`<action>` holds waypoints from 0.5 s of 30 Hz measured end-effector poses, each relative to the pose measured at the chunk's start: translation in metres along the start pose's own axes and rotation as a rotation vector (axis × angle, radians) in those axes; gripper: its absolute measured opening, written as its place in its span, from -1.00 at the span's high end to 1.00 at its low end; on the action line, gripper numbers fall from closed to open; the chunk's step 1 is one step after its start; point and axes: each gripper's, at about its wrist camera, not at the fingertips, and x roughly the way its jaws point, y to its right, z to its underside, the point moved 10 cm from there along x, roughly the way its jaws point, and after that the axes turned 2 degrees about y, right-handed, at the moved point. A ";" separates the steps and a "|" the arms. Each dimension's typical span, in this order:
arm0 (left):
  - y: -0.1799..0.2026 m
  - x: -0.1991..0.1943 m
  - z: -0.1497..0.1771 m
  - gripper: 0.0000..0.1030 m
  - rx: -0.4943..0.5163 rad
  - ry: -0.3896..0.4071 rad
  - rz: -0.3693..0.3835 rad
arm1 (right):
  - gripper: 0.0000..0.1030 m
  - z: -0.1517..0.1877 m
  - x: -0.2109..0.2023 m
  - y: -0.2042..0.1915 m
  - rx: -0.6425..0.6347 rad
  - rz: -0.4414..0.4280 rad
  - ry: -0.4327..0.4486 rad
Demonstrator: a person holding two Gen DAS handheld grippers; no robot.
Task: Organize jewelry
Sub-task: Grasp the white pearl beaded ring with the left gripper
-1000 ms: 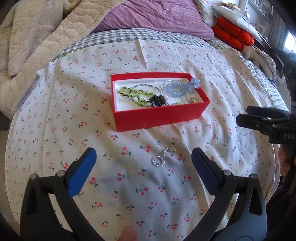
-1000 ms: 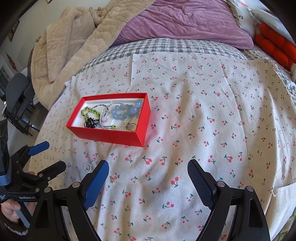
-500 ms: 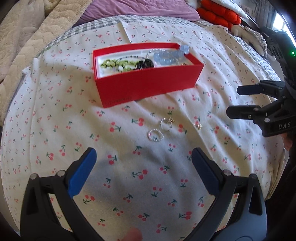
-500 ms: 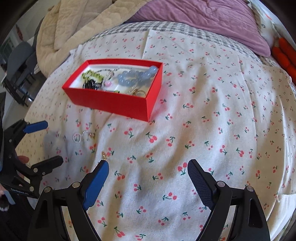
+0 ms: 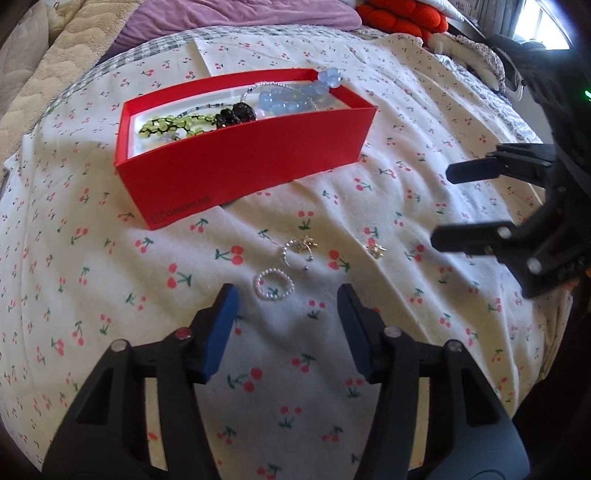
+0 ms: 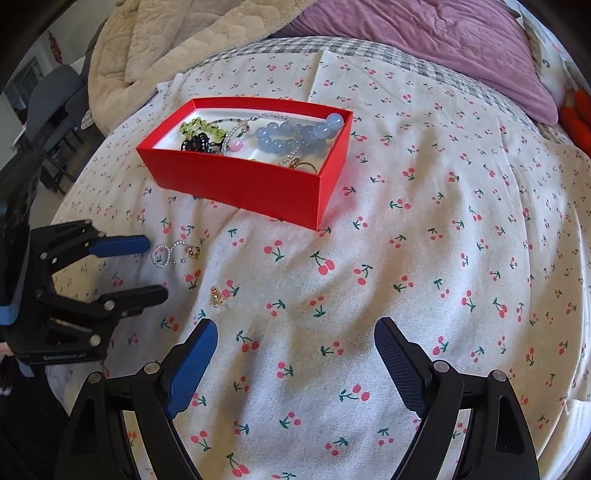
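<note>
A red box [image 5: 240,166] [image 6: 236,181] on the cherry-print sheet holds blue, green and black bead bracelets. In front of it lie a small pearl ring [image 5: 273,283] [image 6: 161,254], a silver hoop with a charm [image 5: 299,250] [image 6: 181,251] and a small gold earring [image 5: 375,250] [image 6: 216,296]. My left gripper [image 5: 286,295] [image 6: 151,267] is open and empty, its fingers on either side of the pearl ring, just short of it. My right gripper [image 6: 295,332] [image 5: 443,203] is open and empty, to the right of the gold earring.
A beige blanket [image 6: 166,40] and a purple pillow [image 6: 424,37] lie behind the box. Red cushions [image 5: 402,18] sit at the far right. A grey chair [image 6: 48,110] stands beside the bed at the left.
My left gripper has moved forward and down to the pearl ring and its jaws have narrowed. My right gripper has come closer to the bed and the gold earring.
</note>
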 end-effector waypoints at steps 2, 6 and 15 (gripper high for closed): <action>-0.002 0.004 -0.001 0.01 0.004 -0.007 -0.019 | -0.71 0.002 0.002 -0.001 -0.011 0.006 -0.005; -0.005 0.006 0.002 0.17 0.021 -0.015 -0.043 | -0.71 0.005 0.006 -0.006 -0.028 0.003 -0.015; -0.005 0.009 0.004 0.84 0.028 -0.024 -0.048 | -0.71 0.006 0.013 -0.012 -0.048 -0.011 -0.024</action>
